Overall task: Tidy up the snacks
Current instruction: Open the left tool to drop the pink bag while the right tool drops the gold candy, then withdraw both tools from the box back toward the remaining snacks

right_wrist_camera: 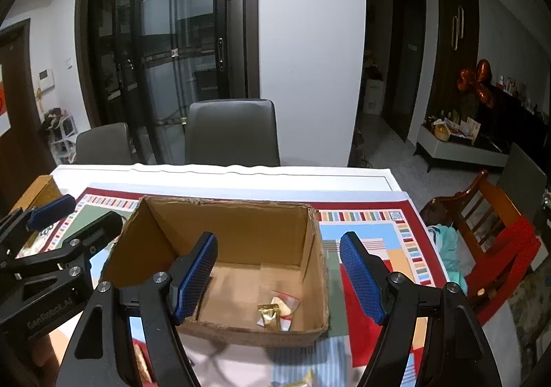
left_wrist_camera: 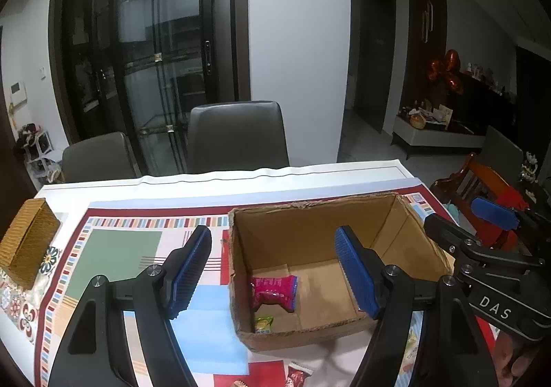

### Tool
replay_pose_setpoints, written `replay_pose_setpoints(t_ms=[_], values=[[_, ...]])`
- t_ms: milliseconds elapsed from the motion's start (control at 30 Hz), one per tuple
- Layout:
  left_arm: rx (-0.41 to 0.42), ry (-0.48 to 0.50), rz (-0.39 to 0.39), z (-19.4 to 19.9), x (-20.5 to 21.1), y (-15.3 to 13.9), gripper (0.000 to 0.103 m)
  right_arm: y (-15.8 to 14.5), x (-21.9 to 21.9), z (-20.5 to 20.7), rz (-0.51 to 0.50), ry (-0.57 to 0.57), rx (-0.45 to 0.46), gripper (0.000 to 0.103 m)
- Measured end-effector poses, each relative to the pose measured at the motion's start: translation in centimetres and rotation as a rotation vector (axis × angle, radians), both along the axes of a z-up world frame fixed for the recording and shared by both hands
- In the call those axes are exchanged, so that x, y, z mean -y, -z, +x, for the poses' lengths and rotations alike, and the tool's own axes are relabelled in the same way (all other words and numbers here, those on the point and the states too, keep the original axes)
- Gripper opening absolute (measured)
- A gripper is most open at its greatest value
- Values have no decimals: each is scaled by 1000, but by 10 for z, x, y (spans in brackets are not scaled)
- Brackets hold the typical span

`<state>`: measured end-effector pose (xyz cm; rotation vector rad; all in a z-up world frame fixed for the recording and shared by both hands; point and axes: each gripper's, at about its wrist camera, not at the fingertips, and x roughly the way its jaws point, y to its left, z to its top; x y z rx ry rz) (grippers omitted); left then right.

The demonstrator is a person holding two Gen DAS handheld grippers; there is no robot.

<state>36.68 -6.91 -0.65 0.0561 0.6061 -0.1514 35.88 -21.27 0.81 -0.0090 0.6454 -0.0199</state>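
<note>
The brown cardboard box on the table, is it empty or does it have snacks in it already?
Not empty. The brown cardboard box holds a pink wrapper and green packet; the right wrist view shows a gold-wrapped snack.

Both the left gripper (left_wrist_camera: pixel 275 270) and the right gripper (right_wrist_camera: pixel 280 275) have matte black linkage arms, round silver screws and ribbed blue finger pads (left_wrist_camera: pixel 187 271). White lettering reads "DAS" on one body, "GenRobot.AI" on the other.

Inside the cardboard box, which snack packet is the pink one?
The larger packet, lying behind the small green-yellow one at the box's front left corner.
</note>
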Motion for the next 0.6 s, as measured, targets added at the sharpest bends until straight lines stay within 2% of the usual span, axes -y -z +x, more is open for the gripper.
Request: replay_pose_setpoints(t_ms=[600], values=[[7, 11, 23, -33, 6, 2, 74, 3, 14, -29, 24, 31, -1, 74]])
